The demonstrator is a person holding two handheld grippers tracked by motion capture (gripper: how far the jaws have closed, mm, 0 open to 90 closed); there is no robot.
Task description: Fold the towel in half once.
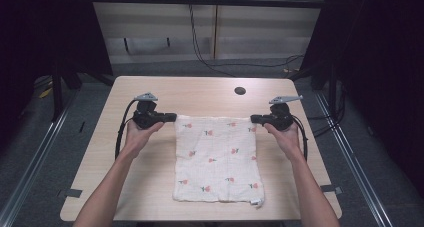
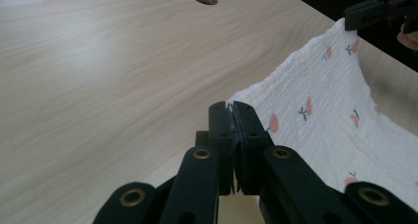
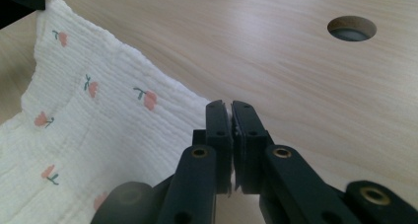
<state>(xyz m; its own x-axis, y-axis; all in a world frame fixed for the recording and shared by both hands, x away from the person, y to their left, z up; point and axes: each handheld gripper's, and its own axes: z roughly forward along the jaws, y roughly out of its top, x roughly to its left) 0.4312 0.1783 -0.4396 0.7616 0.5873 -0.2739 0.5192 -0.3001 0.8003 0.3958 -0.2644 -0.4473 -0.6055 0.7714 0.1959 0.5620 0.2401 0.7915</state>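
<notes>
The wooden table [image 1: 150, 92] spread out pale beneath and ahead of my jaws, with a round cable hole [image 1: 240, 91] in it beyond the line between my two grippers. Over it lay the cloth [image 1: 217, 159], a white, crinkled muslin square printed with small pink flowers on green stems, its weave ribbed in fine lines. Its far edge hung stretched between my two pairs of jaws, lifted off the wood and sagging a little in the middle, while the rest sloped down from there and lay flat on the table toward me, the near corners well apart from both grippers.

My left gripper [image 1: 172, 117] had its jaws pressed narrow on the cloth's far left corner; in the left gripper view the white edge ran into the slit between the black jaws, and the fabric fell away to their right. My right gripper [image 1: 254, 119] was likewise clamped tight on the far right corner, the cloth spreading to the left of its jaws in the right gripper view. The two grippers pointed at each other along that taut edge.
</notes>
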